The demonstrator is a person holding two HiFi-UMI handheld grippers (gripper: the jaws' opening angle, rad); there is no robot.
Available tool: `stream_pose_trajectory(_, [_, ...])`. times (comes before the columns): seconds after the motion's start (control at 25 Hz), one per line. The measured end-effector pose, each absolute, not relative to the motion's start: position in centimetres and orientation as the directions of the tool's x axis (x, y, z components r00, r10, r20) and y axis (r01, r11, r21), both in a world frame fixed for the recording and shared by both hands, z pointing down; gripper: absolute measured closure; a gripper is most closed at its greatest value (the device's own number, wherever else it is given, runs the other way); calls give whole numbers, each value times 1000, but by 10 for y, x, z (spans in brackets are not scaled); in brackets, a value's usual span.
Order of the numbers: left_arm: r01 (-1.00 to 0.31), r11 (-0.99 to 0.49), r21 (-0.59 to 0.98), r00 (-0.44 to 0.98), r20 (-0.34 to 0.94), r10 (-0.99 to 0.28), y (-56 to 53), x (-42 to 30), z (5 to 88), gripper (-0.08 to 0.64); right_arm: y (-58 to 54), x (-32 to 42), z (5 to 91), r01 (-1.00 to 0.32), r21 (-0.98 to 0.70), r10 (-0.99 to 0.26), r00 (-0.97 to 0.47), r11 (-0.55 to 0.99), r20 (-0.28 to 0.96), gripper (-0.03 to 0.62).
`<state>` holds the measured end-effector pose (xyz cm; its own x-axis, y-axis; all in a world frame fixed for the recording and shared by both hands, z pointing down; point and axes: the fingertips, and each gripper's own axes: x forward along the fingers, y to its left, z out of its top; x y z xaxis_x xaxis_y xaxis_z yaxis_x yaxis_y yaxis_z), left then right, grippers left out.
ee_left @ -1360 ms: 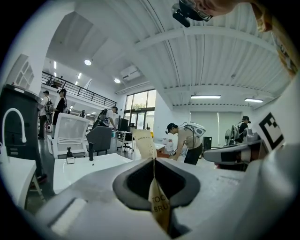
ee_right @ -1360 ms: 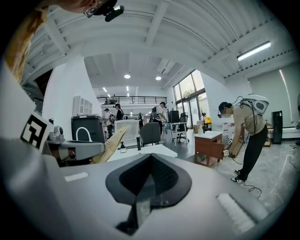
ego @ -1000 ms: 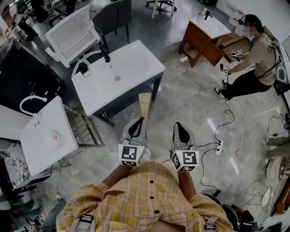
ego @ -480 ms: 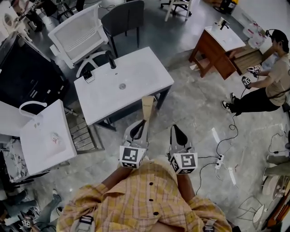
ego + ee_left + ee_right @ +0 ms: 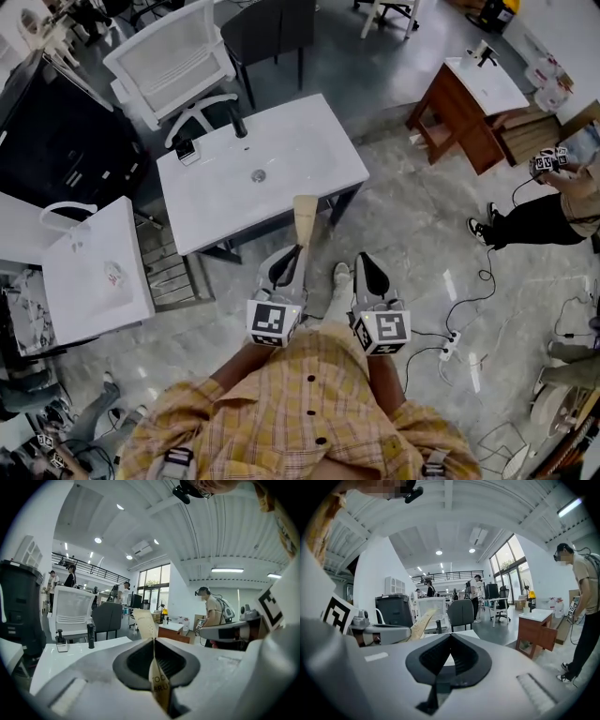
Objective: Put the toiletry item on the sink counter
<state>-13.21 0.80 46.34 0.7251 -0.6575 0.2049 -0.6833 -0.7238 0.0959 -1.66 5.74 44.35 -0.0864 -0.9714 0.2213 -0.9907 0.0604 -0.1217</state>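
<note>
My left gripper (image 5: 292,255) is clamped on the toiletry item, a flat tan toothbrush pack (image 5: 304,221). The jaws are pinched down to a narrow slit on its lower part, and the pack stands up and forward out of the tips, leaning a little. It is in the air, not on the sink counter (image 5: 300,131), the white top with a drain (image 5: 259,175) and a black faucet (image 5: 238,122) just ahead of me. From the head view the pack's far end shows against the counter's near edge. My right gripper (image 5: 367,262) sits level just beside the left one, its jaws brought together with nothing between them. Off to the right a person (image 5: 539,214) stands near a wooden cabinet (image 5: 459,117).
</note>
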Motion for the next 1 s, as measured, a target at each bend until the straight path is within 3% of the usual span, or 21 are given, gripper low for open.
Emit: stream_pose_trajectory(1.0, [-848, -503, 166, 530, 295, -795, -140, 23, 480, 549, -127, 142, 456, -936, -176, -910, -342, 306, 236, 592])
